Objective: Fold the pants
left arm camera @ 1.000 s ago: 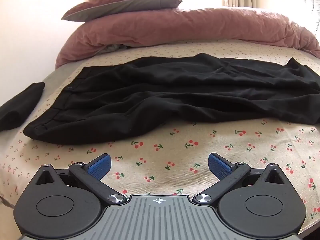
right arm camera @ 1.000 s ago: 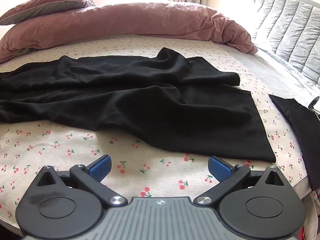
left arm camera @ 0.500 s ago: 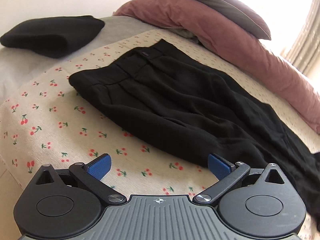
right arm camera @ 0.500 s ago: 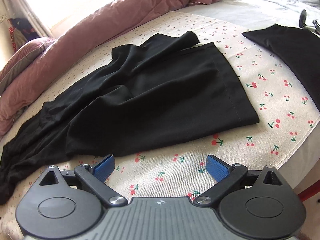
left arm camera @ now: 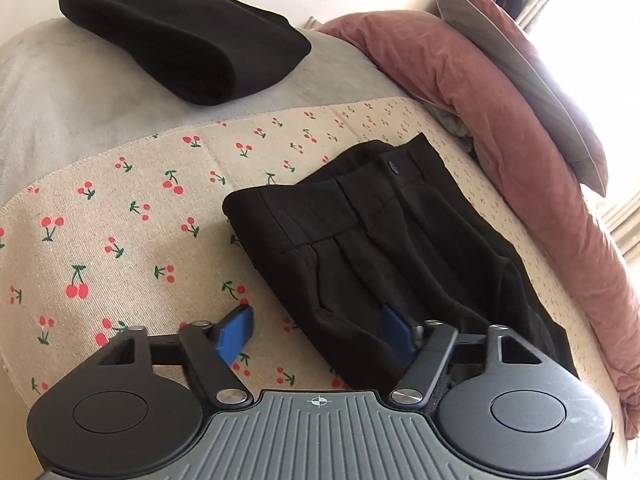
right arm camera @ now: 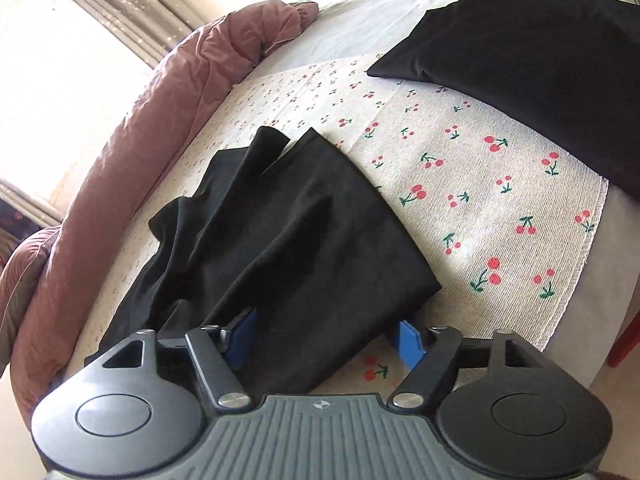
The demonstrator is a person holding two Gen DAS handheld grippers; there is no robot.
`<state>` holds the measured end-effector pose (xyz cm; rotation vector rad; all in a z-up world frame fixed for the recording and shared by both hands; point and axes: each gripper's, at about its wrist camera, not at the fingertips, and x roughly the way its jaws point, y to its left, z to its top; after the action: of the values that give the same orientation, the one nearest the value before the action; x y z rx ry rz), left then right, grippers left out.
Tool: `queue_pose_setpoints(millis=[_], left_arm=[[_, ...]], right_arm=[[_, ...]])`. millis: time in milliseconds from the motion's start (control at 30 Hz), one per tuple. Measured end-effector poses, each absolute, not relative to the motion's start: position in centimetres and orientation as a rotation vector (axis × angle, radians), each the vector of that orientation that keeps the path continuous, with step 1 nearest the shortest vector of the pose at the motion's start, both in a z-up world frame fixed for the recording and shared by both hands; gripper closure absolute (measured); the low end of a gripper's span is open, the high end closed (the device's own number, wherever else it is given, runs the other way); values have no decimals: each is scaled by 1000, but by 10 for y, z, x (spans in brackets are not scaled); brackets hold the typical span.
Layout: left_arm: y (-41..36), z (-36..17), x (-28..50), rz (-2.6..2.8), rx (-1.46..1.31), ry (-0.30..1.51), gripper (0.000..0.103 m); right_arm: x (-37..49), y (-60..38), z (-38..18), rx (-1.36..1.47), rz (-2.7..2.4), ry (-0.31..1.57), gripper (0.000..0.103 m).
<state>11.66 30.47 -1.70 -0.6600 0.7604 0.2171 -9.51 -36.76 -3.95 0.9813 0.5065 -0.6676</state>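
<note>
Pants [left arm camera: 372, 248] edge lies between both grippers' closing jaws

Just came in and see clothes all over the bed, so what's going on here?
A person is starting to fold black pants spread on a cherry-print cloth on the bed. The left gripper is closing over the near edge by the waistband, and the right gripper is closing over the leg end. Neither yet pinches the fabric. Other black garments lie off to the sides.
</note>
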Motion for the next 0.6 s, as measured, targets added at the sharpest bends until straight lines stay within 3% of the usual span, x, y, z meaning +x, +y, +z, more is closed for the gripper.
queue_pose_setpoints(millis=[33, 67, 100, 200, 400, 600], left_arm=[[307, -18, 118, 220, -660, 760, 57], [310, -19, 120, 223, -662, 764, 75], [313, -19, 121, 225, -664, 768, 88], [321, -19, 119, 213, -658, 766, 101], [337, -3, 102, 152, -649, 753, 102], [348, 0, 74, 116, -627, 802, 100]], right_arm=[[-96, -373, -40, 972, -687, 505, 60], [-96, -378, -40, 962, -706, 507, 72], [-96, -381, -40, 957, -717, 513, 100], [-102, -394, -41, 955, -713, 513, 100], [-133, -416, -14, 888, -752, 445, 101], [-146, -415, -11, 803, -745, 523, 101]])
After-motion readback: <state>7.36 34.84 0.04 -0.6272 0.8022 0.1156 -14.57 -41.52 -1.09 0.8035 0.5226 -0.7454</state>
